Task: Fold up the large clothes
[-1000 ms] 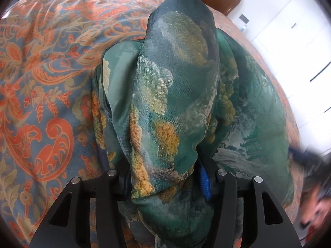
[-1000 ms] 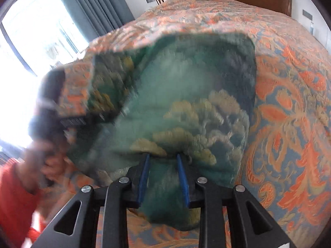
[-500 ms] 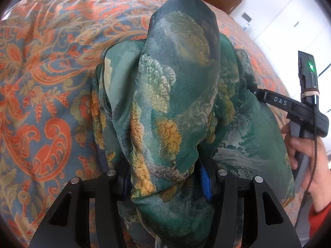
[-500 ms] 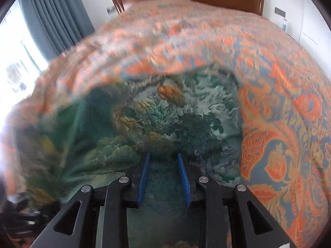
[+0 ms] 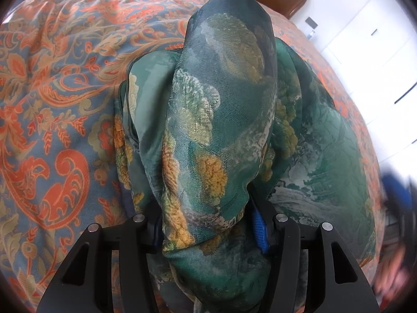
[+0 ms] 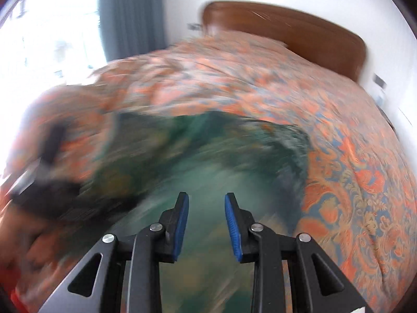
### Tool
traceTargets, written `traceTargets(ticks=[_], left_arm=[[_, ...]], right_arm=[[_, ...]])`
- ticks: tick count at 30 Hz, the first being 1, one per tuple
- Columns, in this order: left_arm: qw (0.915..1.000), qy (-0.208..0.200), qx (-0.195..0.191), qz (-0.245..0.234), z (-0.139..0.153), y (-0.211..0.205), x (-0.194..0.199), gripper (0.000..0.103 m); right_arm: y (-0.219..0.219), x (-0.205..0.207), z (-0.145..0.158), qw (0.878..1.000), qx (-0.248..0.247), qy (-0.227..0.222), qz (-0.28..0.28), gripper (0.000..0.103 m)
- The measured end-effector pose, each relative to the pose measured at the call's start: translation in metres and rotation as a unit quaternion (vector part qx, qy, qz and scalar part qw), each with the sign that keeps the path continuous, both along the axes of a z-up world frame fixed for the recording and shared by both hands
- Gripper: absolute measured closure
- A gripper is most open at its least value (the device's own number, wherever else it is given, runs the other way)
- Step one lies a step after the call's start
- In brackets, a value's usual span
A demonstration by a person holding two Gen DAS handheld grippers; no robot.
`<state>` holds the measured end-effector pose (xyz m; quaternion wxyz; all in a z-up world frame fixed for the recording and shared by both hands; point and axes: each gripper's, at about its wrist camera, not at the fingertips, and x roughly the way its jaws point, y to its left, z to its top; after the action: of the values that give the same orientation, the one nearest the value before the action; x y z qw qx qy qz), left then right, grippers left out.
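Observation:
The large green garment [image 5: 224, 120], printed with yellow and pale flowers, lies in a heap on the bed. My left gripper [image 5: 206, 224] is shut on a thick bunched fold of it, and the cloth rises in a hump over the fingers. Only the right blue pad [image 5: 259, 230] shows. In the blurred right wrist view the green garment [image 6: 208, 156] spreads below my right gripper [image 6: 206, 198]. Its blue pads stand apart, their inner faces bare, with nothing pinched between them.
An orange and blue paisley bedspread [image 5: 52, 104] covers the bed. A brown wooden headboard [image 6: 286, 34] stands at the far end, with grey curtains [image 6: 130, 13] and a bright window to its left. White cupboards [image 5: 378, 39] line the right side. A person's hand [image 6: 31, 247] shows at left.
The right wrist view has swung and blurred, and the garment now lies lower and further from the pads. In the left wrist view the right gripper dropped to the lower right edge. My left grip is unchanged.

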<state>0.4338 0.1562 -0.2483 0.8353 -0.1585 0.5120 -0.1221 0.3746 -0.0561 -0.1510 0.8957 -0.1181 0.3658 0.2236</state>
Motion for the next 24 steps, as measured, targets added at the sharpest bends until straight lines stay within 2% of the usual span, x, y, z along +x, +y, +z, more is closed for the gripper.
traceTargets(ticks=[2,5,7,9,12,15,17,18,19,24], left_arm=[[1.0000,-0.001,-0.001,0.000,0.002,0.001,-0.004,0.047],[1.0000,-0.002,0.004,0.001,0.003,0.000,-0.007,0.047],[0.9999,-0.003,0.013,0.000,0.004,-0.004,-0.008,0.047],[0.9997,-0.004,0.024,0.002,0.005,-0.009,-0.007,0.047],[0.9994,-0.009,0.032,0.010,0.008,-0.013,-0.009,0.045],[0.9992,-0.028,0.022,0.020,0.016,-0.009,-0.019,0.036],[0.9982,-0.043,0.025,0.034,0.028,-0.006,-0.029,0.024],[0.9972,-0.050,0.036,0.043,0.033,-0.005,-0.034,0.019],[0.9945,-0.061,0.060,0.061,0.041,-0.004,-0.041,0.008],[0.9877,-0.100,0.078,0.091,0.073,0.005,-0.067,0.007]], right_arm=[[0.007,-0.039,-0.001,0.999,0.011,-0.010,0.034,0.073],[0.018,-0.064,-0.021,0.999,0.001,-0.003,0.047,0.073],[0.019,-0.055,-0.047,1.000,-0.004,0.021,0.023,0.073],[0.012,-0.042,-0.061,0.999,0.013,0.040,0.002,0.076],[0.014,-0.036,-0.071,0.999,0.004,0.035,-0.014,0.076],[0.018,-0.047,-0.062,1.000,-0.013,0.021,-0.010,0.073],[0.012,-0.058,-0.046,1.000,0.010,0.020,-0.004,0.060],[0.007,-0.065,-0.037,1.000,0.024,0.018,-0.003,0.049],[0.000,-0.073,-0.027,0.999,0.034,0.008,-0.007,0.042],[-0.036,-0.113,0.003,0.997,0.055,-0.048,-0.033,0.038]])
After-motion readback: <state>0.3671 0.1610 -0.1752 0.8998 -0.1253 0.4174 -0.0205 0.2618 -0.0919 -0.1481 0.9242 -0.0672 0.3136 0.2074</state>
